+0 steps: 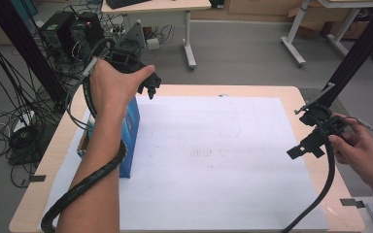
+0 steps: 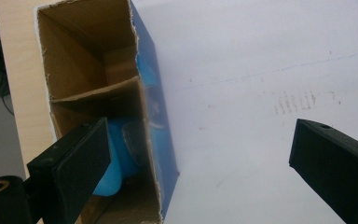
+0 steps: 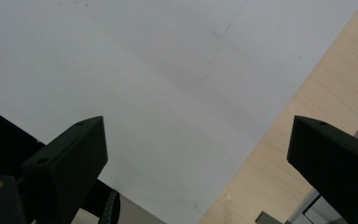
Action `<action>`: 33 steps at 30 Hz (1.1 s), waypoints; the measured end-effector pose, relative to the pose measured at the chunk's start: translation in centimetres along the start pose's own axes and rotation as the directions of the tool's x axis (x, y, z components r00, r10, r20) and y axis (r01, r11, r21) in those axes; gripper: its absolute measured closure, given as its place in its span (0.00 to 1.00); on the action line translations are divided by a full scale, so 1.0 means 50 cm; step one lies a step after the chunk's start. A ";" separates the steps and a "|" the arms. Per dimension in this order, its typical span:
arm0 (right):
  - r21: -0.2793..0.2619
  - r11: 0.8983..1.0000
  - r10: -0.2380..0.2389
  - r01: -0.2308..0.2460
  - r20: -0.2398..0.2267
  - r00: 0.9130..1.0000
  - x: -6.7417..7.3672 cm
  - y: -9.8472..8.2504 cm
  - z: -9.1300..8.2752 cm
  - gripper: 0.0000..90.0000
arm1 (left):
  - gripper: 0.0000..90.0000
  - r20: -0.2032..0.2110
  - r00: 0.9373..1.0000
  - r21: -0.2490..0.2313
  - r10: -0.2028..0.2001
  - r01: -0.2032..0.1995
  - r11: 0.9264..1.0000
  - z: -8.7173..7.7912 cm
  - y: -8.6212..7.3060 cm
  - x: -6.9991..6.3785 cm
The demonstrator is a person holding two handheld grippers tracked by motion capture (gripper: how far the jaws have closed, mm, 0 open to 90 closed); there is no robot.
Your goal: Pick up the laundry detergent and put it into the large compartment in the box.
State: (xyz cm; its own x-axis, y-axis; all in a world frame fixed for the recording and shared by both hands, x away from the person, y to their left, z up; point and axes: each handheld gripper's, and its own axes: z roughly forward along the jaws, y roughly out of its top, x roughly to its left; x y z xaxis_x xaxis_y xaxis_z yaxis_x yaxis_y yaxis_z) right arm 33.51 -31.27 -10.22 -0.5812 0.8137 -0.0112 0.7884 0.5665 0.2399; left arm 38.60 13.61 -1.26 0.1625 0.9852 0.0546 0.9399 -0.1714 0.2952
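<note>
1. The left gripper (image 1: 145, 87) hangs above the far left part of the table (image 1: 252, 90), held in the person's left hand (image 1: 111, 85). Its jaws stand wide apart with nothing between them.
2. An open blue carton (image 2: 156, 116) stands just below and beside the left gripper's left-hand jaw in the left gripper view. The carton's top is open, its brown cardboard inside shows, and a cardboard divider (image 2: 98, 91) splits it into two compartments.
3. A light blue object (image 2: 116, 158) lies inside the nearer compartment, partly behind that left-hand jaw; what it is cannot be told.
4. Between the two left jaws lies bare white paper (image 2: 261, 60).
5. The right gripper (image 1: 303, 148) is held over the right edge of the table, well apart from the carton. Its jaws are wide apart and empty, with paper and table edge beneath.
</note>
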 end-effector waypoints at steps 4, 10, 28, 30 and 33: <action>-0.002 1.000 0.001 -0.001 0.006 1.000 0.000 -0.001 -0.002 0.05 | 0.06 0.009 1.000 0.003 0.007 -0.007 1.000 0.000 -0.001 0.002; -0.005 1.000 -0.001 0.001 0.006 1.000 0.003 -0.001 -0.003 0.05 | 0.06 0.006 1.000 -0.003 0.013 -0.013 1.000 0.000 -0.005 -0.002; 0.003 1.000 -0.003 0.003 0.017 1.000 0.003 0.000 -0.004 0.05 | 0.06 0.013 1.000 -0.004 0.022 -0.022 1.000 0.008 -0.008 -0.002; 0.004 1.000 -0.006 0.006 0.020 1.000 0.006 0.001 -0.004 0.05 | 0.06 0.016 1.000 -0.007 0.024 -0.024 1.000 0.007 -0.010 -0.001; 0.007 1.000 -0.006 0.006 0.020 1.000 0.008 0.002 -0.004 0.05 | 0.06 0.016 0.999 -0.008 0.028 -0.027 1.000 0.006 -0.013 0.000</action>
State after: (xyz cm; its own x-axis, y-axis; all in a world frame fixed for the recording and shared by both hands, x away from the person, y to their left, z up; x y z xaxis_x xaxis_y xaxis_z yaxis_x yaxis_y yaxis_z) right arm 33.31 -30.89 -9.99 -0.5820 0.8126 -0.0320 0.7863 0.5723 0.2328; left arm 38.07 13.73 -1.73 0.1931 0.9800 0.0475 0.9327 -0.1983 0.3011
